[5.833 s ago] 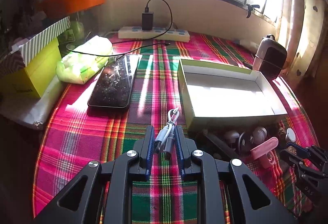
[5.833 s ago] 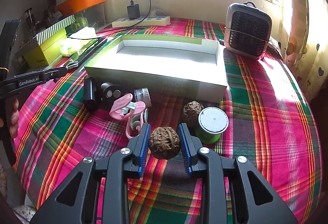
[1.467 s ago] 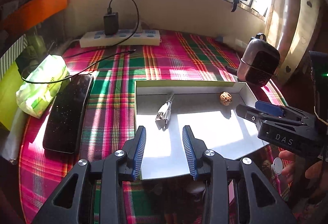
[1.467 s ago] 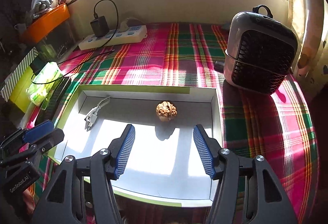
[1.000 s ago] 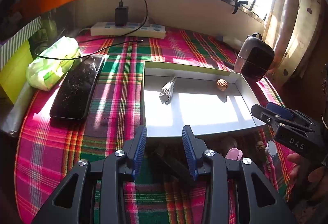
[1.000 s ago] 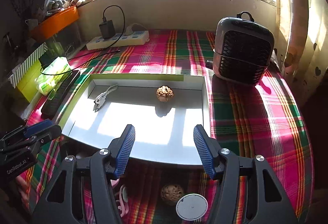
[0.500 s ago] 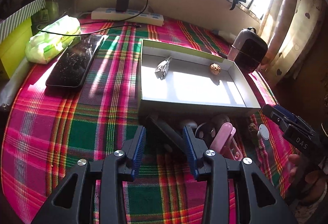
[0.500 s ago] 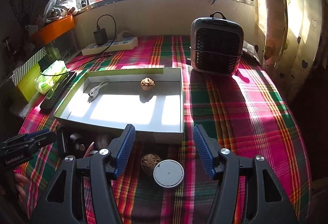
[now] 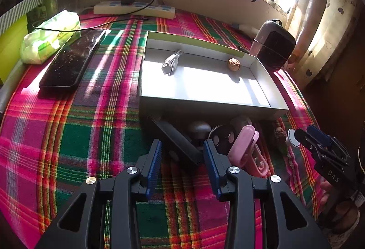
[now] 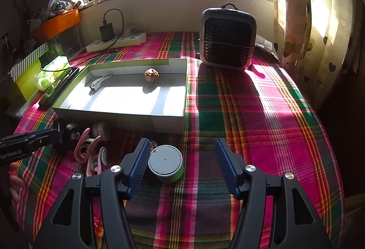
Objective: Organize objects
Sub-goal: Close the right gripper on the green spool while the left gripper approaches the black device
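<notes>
plaid tablecloth (image 10: 262,112) carries tray (image 10: 168,122), fan (image 10: 227,41), phone (image 9: 70,62).

i see a tablecloth (image 10: 262,112) in pink, green and yellow plaid. the box (image 10: 173,122) is white inside with a lime green rim. my gripper pads (image 9: 155,159) are ribbed blue on black arms. the clip (image 9: 243,145) is pale pink, the round tin (image 10: 165,163) grey-topped with green sides. the curtain (image 10: 324,21) is cream with dark hearts, the walnut (image 10: 151,74) brown.

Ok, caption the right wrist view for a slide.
Open right gripper beside green-sided tin; walnut and cable in tray.
</notes>
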Demonstrator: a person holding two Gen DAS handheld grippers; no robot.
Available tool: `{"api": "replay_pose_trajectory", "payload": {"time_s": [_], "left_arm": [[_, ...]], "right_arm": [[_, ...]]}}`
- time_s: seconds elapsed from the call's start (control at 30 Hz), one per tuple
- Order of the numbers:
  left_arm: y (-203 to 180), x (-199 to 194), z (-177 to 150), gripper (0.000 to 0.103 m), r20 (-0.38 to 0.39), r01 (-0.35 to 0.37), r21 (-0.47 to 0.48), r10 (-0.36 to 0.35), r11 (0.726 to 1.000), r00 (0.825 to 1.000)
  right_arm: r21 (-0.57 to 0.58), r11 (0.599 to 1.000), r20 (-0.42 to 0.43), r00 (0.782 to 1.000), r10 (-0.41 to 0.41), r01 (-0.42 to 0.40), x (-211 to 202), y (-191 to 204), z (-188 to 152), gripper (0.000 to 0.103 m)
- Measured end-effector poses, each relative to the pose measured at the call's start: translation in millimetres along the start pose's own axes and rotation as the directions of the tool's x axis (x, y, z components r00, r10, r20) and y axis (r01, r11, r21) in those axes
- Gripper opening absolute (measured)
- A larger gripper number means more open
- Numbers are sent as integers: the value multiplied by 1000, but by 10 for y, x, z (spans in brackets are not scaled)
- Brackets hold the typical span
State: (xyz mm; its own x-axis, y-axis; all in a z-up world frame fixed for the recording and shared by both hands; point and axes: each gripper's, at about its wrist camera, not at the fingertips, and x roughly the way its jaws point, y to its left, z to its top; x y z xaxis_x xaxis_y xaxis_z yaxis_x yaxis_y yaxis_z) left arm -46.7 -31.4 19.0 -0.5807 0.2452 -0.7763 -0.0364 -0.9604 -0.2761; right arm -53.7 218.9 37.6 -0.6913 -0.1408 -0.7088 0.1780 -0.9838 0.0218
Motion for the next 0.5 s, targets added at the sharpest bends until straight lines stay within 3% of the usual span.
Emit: {"api": "replay_pose_trajectory", "payload": {"time_s": [0.5], "left_arm": [[67, 8, 3, 42, -6, -13, 6, 13, 1000, 1000]], "right_arm": [[-48, 999, -34, 999, 13, -15, 74, 45, -113, 60]]}}
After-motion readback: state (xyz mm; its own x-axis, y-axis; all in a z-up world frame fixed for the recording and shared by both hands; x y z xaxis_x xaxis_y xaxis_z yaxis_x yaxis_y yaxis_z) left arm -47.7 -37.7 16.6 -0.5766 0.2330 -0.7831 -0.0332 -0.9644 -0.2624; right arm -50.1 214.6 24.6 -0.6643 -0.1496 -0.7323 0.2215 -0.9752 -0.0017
